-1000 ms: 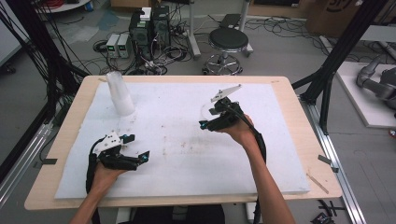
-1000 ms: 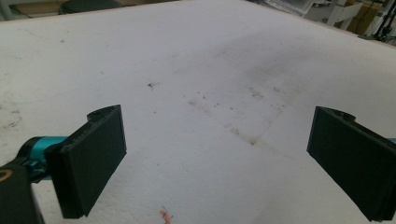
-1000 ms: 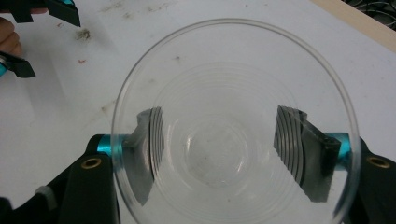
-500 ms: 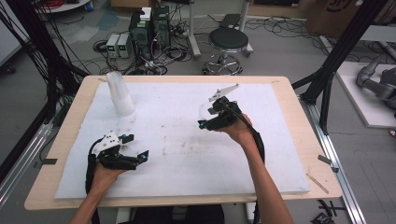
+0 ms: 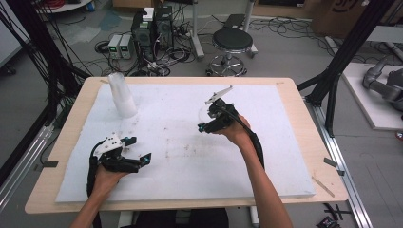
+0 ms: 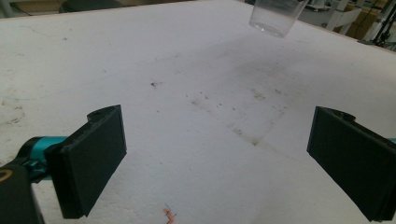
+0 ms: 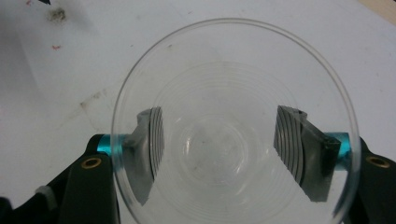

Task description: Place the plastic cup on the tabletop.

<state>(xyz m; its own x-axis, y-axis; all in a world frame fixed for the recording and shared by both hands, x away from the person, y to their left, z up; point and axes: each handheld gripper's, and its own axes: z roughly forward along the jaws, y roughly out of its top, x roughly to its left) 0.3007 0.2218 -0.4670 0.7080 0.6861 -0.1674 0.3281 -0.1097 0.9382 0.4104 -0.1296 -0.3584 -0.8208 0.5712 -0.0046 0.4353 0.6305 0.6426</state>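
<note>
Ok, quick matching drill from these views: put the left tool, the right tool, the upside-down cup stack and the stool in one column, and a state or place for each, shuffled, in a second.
1. left tool
2. right tool
3. upside-down cup stack
4. stool

a. on the floor beyond the table
b. closed around a clear cup
c. open, holding nothing
d. standing at the board's far left corner

Pairs: 1-c, 2-b, 3-d, 4-a

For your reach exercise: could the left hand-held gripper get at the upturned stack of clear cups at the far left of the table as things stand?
Probably yes. The left hand-held gripper is open and holds nothing, and only bare white foam board lies between it and the stack of clear cups.
</note>
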